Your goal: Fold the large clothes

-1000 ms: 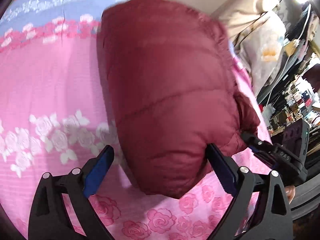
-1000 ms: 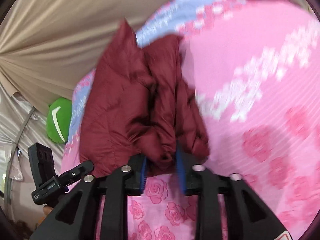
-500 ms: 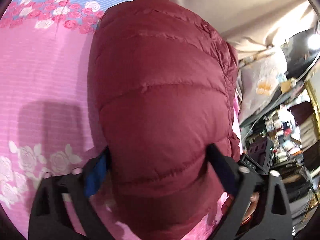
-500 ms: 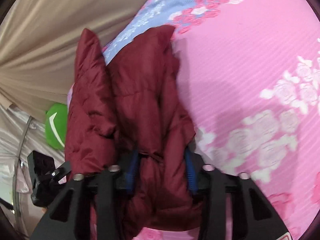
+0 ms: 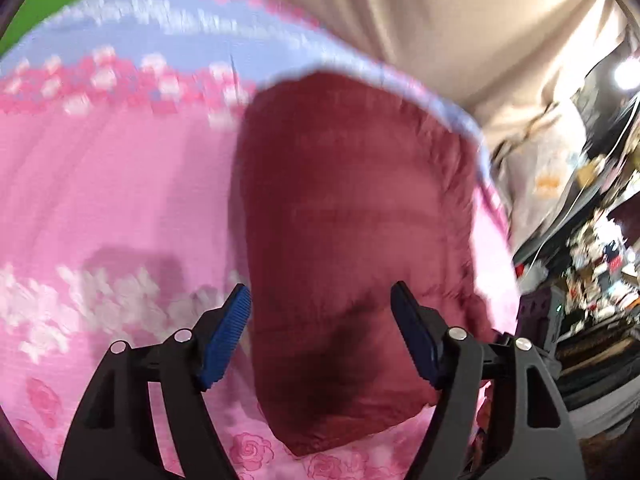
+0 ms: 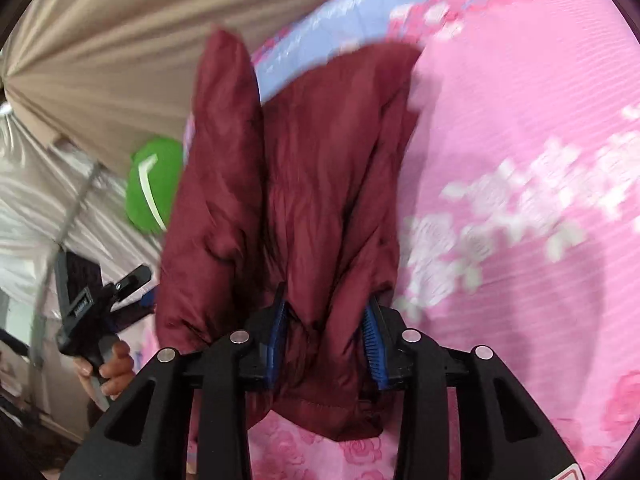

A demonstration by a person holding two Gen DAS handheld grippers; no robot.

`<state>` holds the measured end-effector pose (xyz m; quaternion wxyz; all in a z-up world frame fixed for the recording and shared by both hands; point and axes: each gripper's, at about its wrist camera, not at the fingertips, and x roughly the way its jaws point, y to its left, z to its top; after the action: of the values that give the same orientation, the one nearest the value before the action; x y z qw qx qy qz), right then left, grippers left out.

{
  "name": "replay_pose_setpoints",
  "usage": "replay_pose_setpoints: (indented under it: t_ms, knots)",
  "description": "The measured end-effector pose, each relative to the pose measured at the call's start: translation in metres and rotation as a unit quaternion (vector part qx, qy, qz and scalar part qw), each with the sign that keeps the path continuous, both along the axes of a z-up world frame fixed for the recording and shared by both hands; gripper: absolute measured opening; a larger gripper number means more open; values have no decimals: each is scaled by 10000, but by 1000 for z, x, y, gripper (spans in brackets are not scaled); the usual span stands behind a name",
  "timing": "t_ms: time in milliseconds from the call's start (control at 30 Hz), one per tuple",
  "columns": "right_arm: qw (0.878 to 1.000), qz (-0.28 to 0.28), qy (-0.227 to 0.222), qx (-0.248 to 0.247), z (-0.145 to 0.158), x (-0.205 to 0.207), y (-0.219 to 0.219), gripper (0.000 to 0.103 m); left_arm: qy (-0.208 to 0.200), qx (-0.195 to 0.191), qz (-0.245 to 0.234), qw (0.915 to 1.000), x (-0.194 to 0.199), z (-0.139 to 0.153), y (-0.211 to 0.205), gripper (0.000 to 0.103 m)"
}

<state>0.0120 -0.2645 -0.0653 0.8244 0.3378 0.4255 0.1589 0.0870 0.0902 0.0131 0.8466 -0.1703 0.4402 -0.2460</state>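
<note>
A pink bedspread (image 5: 100, 200) printed with roses, banded in pale blue near its far edge, fills the left wrist view, with beige drapery (image 5: 400, 12) across the top and cluttered shelves at the right edge. A maroon quilted jacket (image 5: 352, 220) lies folded at centre right of the frame. The left gripper (image 5: 320, 320) straddles the jacket's near end; its jaws have just been closing, yet a gap shows between the blue pads (image 5: 228, 336) and the fabric on both sides, so they stand apart and grip nothing. In the right wrist view, the same bedspread (image 6: 520, 120) covers the right half, with beige drapery (image 6: 100, 40) at upper left and a green object (image 6: 152, 184) with a white stripe at centre left. The jacket (image 6: 312, 180) runs up the middle of the frame in bunched layers. The right gripper (image 6: 324, 344) is clamped on a thick fold of it, its jaws having just eased slightly wider, blue pads (image 6: 372, 344) pressed into the fabric. At lower left, the person's left hand (image 6: 108, 372) holds the other gripper's handle.
</note>
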Motion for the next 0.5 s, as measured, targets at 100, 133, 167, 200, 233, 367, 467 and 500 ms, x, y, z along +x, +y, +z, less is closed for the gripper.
replay_pose_setpoints:
  t_ms: [100, 133, 167, 200, 233, 367, 467, 500]
  knots:
    - [9995, -245, -211, -72, 23, 8, -22, 36, -653, -55, -16, 9978, 2, 40, -7, 86]
    - [9988, -333, -280, -215, 31, 13, -29, 36, -827, -31, -100, 9965, 6, 51, -18, 88]
    - [9980, -408, -331, -347, 36, 19, -32, 36, -953, -16, -237, 9952, 12, 60, -33, 89]
    - [9969, -514, -364, -468, 42, 29, -37, 36, -1016, -13, -344, 9942, 19, 66, -47, 91]
    - [9964, -556, -374, -521, 45, 39, -39, 36, -1075, 11, -450, 9932, 26, 70, -65, 95]
    - [9941, -625, -196, -869, 40, 82, -42, 36, -945, 207, -722, 9927, 61, 62, -136, 95]
    - [9943, -565, -120, -894, 33, 110, -37, 18, -579, 341, -997, 9927, 86, 39, -182, 95]
    - [9953, -449, -171, -838, 31, 115, -37, 8, -541, 422, -1035, 9923, 93, 32, -195, 95]
